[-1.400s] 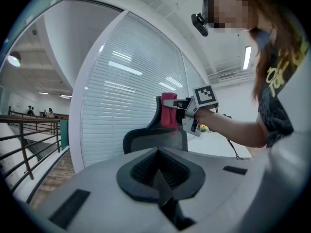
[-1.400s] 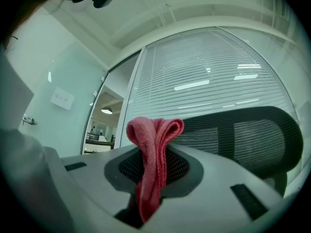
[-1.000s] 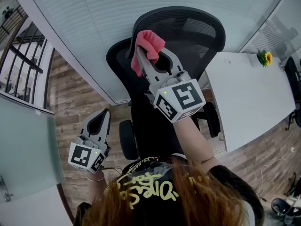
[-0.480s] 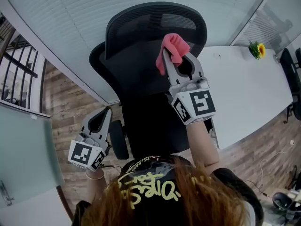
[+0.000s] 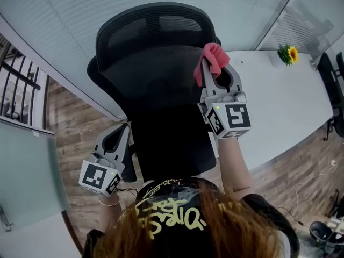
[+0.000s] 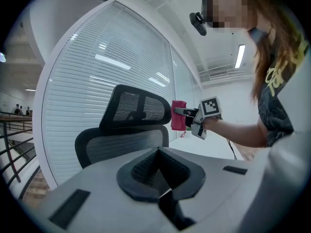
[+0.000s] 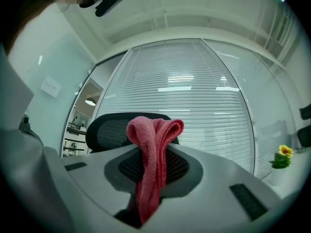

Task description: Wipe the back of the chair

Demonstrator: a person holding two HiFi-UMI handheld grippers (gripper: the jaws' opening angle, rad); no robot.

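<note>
While the person is standing right behind the black mesh office chair (image 5: 156, 79), their right arm is reaching out almost straight, bare forearm up. It's holding the right gripper (image 5: 214, 71) at the right-hand edge of the backrest, just below the headrest. Its jaws are clamping down on a pink terry cloth (image 5: 213, 55). The cloth is bunching up over the tips, and one end is hanging down between the jaws. From the left gripper view the cloth is sitting right at the chair's edge, though it's hard to tell if it's actually pressing on the mesh.

The left arm is hanging back, bent and low at the person's side. The left gripper (image 5: 119, 129) is pointing forward beside the chair's seat, over the wooden plank floor (image 5: 70, 128), with its jaws closed together and nothing between them. A white table (image 5: 279, 106) is sitting just right of the chair.
</note>
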